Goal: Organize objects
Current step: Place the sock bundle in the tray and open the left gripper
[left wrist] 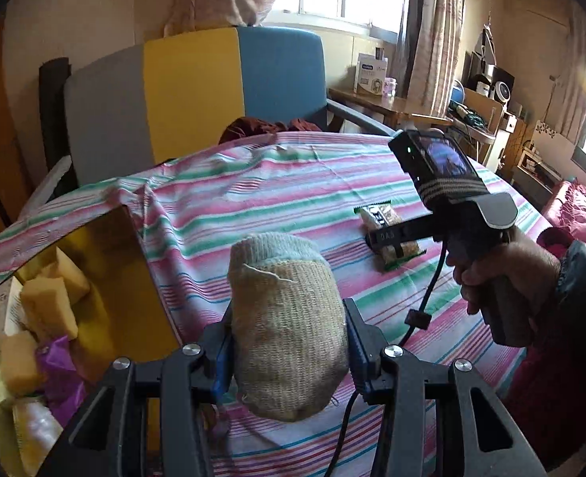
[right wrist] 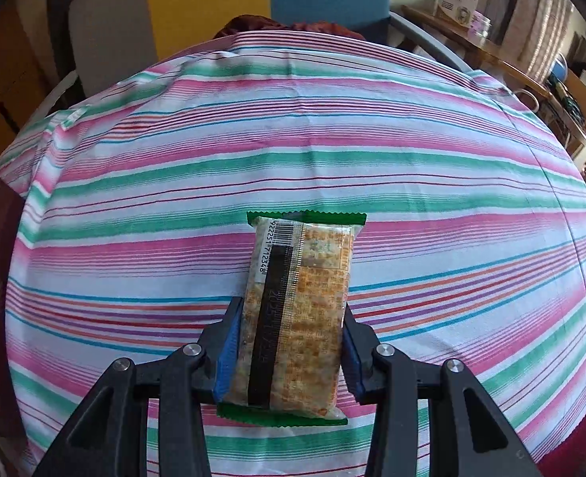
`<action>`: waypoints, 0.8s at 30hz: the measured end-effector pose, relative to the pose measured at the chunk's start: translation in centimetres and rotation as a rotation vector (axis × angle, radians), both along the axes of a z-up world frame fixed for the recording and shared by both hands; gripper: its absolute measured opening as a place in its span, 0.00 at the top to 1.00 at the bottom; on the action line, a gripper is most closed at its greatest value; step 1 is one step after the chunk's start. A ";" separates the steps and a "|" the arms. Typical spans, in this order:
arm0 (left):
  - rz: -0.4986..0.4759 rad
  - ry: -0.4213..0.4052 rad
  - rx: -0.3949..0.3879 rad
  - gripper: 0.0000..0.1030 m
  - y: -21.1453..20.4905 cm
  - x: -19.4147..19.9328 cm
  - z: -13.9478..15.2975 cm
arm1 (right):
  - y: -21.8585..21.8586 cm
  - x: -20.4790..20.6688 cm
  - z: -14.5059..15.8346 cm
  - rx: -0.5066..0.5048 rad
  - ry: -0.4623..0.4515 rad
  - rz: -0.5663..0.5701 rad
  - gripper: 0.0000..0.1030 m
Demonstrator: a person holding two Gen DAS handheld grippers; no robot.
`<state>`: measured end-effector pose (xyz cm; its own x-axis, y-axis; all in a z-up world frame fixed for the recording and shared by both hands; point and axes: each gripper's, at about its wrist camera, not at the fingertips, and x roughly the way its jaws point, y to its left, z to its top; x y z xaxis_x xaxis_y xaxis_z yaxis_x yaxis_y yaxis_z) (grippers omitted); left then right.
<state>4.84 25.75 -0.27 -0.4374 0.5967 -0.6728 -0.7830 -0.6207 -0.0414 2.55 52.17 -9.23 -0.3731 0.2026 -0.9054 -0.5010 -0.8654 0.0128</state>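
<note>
Two grips are holding at once: beside the yellow box [left wrist: 106, 278] of sponges [left wrist: 48, 310], the left gripper [left wrist: 289, 342] is pinching a beige sock [left wrist: 285, 318] above the striped cloth [left wrist: 253, 198], while the right gripper [right wrist: 289, 342] is clamping the cracker packet [right wrist: 297, 318].

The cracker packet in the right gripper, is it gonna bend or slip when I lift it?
The cracker packet looks flat and fairly stiff, so it probably won't droop. Its glossy wrapper may be slippery, though the right gripper pinches both long edges. The crackers seen through the film likely crack under a hard squeeze.
</note>
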 end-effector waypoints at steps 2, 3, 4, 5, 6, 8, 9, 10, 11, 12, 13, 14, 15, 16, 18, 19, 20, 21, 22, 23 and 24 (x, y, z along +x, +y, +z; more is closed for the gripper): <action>0.036 0.020 0.015 0.54 -1.1 -0.5 1.0 | -0.8 0.4 0.2 0.001 0.003 0.015 0.57; 0.051 0.030 0.018 0.54 -1.6 -0.7 1.4 | -1.1 0.4 0.2 0.001 0.004 0.016 0.57; 0.067 0.042 0.018 0.54 -2.1 -1.0 1.7 | -1.1 0.5 0.2 -0.001 0.005 0.015 0.57; 0.086 0.053 0.021 0.54 -2.6 -1.3 2.1 | -1.1 0.6 0.2 -0.001 0.006 0.014 0.57; 0.104 0.062 0.022 0.54 -3.2 -1.7 2.4 | -1.2 0.6 0.0 0.001 0.006 0.014 0.57; 0.140 0.080 0.023 0.54 -4.3 -2.3 2.7 | -1.6 0.5 0.0 0.012 0.004 0.016 0.57; 0.160 0.086 0.024 0.54 -4.9 -2.6 2.8 | -1.9 0.4 0.1 0.016 0.003 0.016 0.57; 0.178 0.092 0.022 0.54 -5.5 -3.0 2.9 | -2.0 0.5 0.1 0.019 0.004 0.016 0.57; 0.197 0.097 0.021 0.54 -6.0 -3.3 2.9 | -1.8 0.4 -0.1 0.021 0.004 0.015 0.57; 0.215 0.102 0.019 0.54 -6.5 -3.5 2.9 | -1.9 0.3 -0.1 0.024 0.004 0.015 0.57; 0.231 0.106 0.015 0.54 -6.9 -3.7 2.9 | -2.1 0.5 0.0 0.028 0.004 0.016 0.57; 0.251 0.109 0.011 0.54 -7.5 -4.0 2.7 | -2.2 0.4 0.0 0.031 0.003 0.015 0.57; 0.266 0.108 0.009 0.53 -7.9 -4.3 2.7 | -2.3 0.4 0.0 0.034 0.004 0.015 0.57; 0.281 0.105 0.009 0.53 -8.4 -4.6 2.6 | -2.4 0.5 0.0 0.037 0.004 0.015 0.57; 0.306 0.100 0.005 0.53 -9.2 -5.1 2.3 | -2.4 0.5 0.0 0.041 0.005 0.015 0.57; 0.319 0.094 0.006 0.53 -9.6 -5.4 2.1 | -2.4 0.4 -0.1 0.044 0.005 0.016 0.57; 0.330 0.088 0.005 0.53 -9.9 -5.7 1.9 | -2.5 0.4 -0.1 0.047 0.005 0.016 0.57; 0.340 0.082 0.004 0.53 -10.3 -6.0 1.7 | -2.5 0.3 -0.1 0.048 0.005 0.016 0.57; 0.348 0.077 0.003 0.53 -10.5 -6.2 1.5 | -2.5 0.3 -0.1 0.050 0.005 0.016 0.57; 0.355 0.071 0.002 0.53 -10.7 -6.5 1.3 | -2.6 0.3 -0.1 0.052 0.004 0.016 0.57; 0.362 0.064 0.001 0.53 -11.0 -6.8 1.0 | -2.6 0.2 -0.1 0.053 0.004 0.016 0.57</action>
